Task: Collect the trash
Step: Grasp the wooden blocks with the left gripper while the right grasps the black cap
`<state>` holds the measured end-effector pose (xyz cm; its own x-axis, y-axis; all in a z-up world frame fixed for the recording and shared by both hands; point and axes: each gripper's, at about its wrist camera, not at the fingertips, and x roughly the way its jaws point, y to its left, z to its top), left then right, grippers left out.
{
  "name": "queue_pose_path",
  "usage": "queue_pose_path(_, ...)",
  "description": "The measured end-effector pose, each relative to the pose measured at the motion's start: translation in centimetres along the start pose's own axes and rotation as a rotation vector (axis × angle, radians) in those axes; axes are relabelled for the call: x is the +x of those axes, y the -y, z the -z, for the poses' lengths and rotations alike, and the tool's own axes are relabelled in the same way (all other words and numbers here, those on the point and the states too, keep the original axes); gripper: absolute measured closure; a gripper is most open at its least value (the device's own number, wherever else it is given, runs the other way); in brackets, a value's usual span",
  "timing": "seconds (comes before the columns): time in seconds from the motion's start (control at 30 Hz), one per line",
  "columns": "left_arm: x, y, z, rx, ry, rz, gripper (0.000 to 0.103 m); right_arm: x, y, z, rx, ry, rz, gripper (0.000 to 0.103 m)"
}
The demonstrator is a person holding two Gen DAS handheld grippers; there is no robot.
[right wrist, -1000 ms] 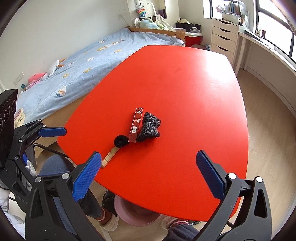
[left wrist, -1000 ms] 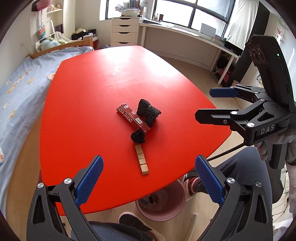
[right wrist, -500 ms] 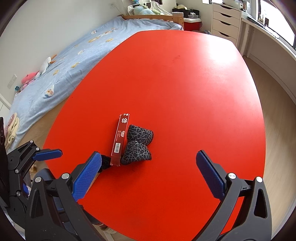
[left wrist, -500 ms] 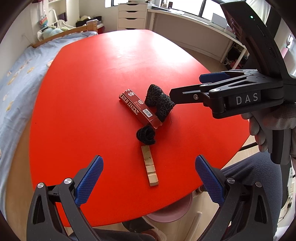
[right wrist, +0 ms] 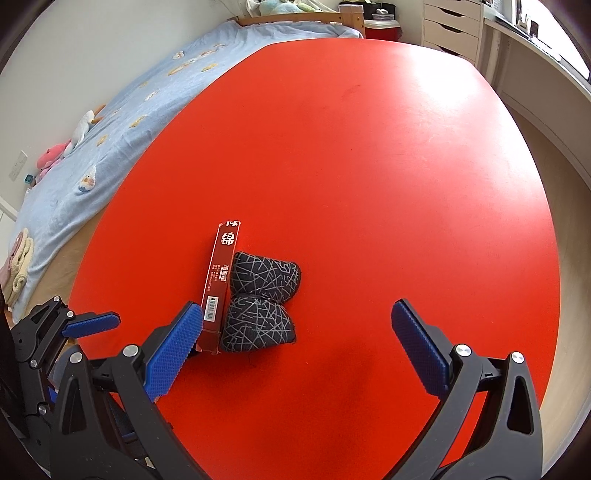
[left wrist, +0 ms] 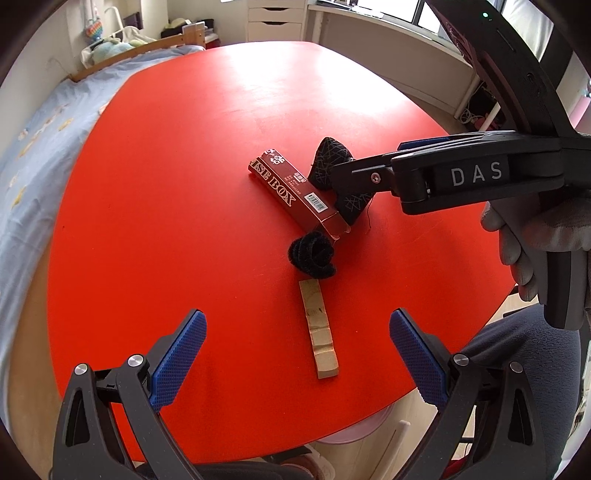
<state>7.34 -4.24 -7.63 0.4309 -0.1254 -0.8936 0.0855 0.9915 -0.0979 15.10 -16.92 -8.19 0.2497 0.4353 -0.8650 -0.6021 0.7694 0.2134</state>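
On the red table [left wrist: 166, 184] lie a red box [left wrist: 291, 194], a black patterned pouch [left wrist: 328, 160], a black fuzzy ring [left wrist: 312, 253] and a wooden strip [left wrist: 319, 328], close together near the front edge. My left gripper [left wrist: 297, 341] is open, hovering just short of the wooden strip. My right gripper [right wrist: 297, 325] is also open. It is low over the pouch [right wrist: 262, 295], and its left finger is beside the near end of the box [right wrist: 219, 284]. In the left wrist view the right gripper [left wrist: 367, 158] reaches in from the right, covering part of the pouch.
A pink bin [left wrist: 364, 430] stands on the floor under the table's near edge, by the person's legs. A bed [right wrist: 110, 122] runs along the table's left side. White drawers [left wrist: 275, 24] and a desk stand at the back. A gloved hand [left wrist: 535, 236] holds the right gripper.
My right gripper has moved forward and down to the pouch and box. My left gripper has come closer to the table. Both stay open, and the objects have not moved.
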Motion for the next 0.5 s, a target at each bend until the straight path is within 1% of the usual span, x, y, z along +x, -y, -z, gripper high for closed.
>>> queue_pose_path(0.03, 0.1, 0.0, 0.0, 0.001, -0.001, -0.001, 0.008, 0.0, 0.0, 0.0, -0.001, 0.004, -0.005, 0.003)
queue_pose_path(0.1, 0.2, 0.1, 0.0, 0.005, -0.006, 0.005, 0.009, 0.3, -0.2, -0.2, -0.002, 0.004, -0.016, 0.013)
queue_pose_path(0.13, 0.3, 0.4, 0.0, 0.010, -0.009, 0.011, 0.013, 0.5, -0.5, -0.2, -0.004, -0.004, -0.020, 0.029)
queue_pose_path(0.17, 0.5, 0.4, 0.0, 0.013, -0.021, 0.017, 0.029, 0.6, -0.5, -0.2, -0.008, -0.010, -0.027, 0.037)
queue_pose_path(0.2, 0.5, 0.5, -0.1, 0.022, -0.014, 0.004, 0.036, 0.6, -0.6, -0.2, -0.010, -0.012, -0.038, 0.039)
queue_pose_path(0.23, 0.4, 0.6, -0.1, 0.024, -0.013, 0.004, 0.039, 0.7, -0.7, -0.1, -0.013, -0.013, -0.046, 0.046)
queue_pose_path(0.27, 0.3, 0.6, -0.2, 0.025, -0.010, 0.006, 0.055, 0.7, -0.8, 0.0, -0.016, -0.012, -0.050, 0.055)
queue_pose_path(0.3, 0.3, 0.6, -0.2, 0.026, -0.011, 0.009, 0.069, 0.7, -0.9, 0.1, -0.018, -0.009, -0.053, 0.060)
queue_pose_path(0.33, 0.2, 0.6, -0.2, 0.025, -0.013, 0.013, 0.074, 0.6, -1.0, 0.1, -0.020, -0.007, -0.057, 0.067)
queue_pose_path(0.37, 0.3, 0.6, -0.3, 0.024, -0.015, 0.018, 0.085, 0.6, -1.1, 0.1, -0.023, -0.007, -0.059, 0.069)
queue_pose_path(0.4, 0.2, 0.5, -0.3, 0.023, -0.018, 0.022, 0.091, 0.6, -1.2, 0.2, -0.026, -0.008, -0.065, 0.069)
queue_pose_path(0.5, 0.3, 0.5, -0.3, 0.026, -0.017, 0.028, 0.091, 0.5, -1.5, 0.2, -0.034, -0.005, -0.071, 0.073)
